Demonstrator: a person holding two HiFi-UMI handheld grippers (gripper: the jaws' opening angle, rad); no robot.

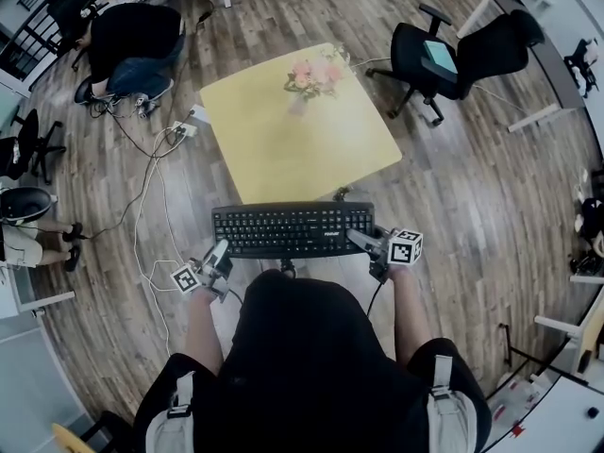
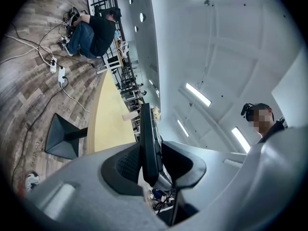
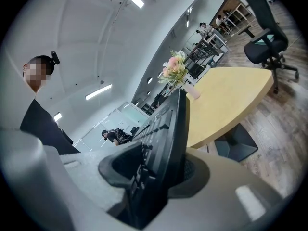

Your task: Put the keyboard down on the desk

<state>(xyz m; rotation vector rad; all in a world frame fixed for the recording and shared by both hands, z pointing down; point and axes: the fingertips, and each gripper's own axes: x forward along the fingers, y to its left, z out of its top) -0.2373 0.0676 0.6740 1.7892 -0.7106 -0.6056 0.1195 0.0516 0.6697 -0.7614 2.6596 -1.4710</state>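
Note:
A black keyboard [image 1: 293,229] hangs level, keys up, just short of the near edge of the yellow desk [image 1: 283,149]. My left gripper [image 1: 219,256] is shut on its left end and my right gripper [image 1: 362,241] on its right end. In the left gripper view the keyboard [image 2: 148,138] runs edge-on between the pads of the left gripper [image 2: 154,163], with the desk [image 2: 109,121] beyond. The right gripper view shows the keyboard [image 3: 166,138] clamped in the right gripper [image 3: 159,173], keys facing left, beside the desk [image 3: 226,100].
A vase of pink flowers [image 1: 314,75] stands at the desk's far edge. A black office chair [image 1: 453,53] stands at the far right. A seated person [image 1: 132,41] is at the far left. Power strips and cables [image 1: 179,130] lie on the wood floor left of the desk.

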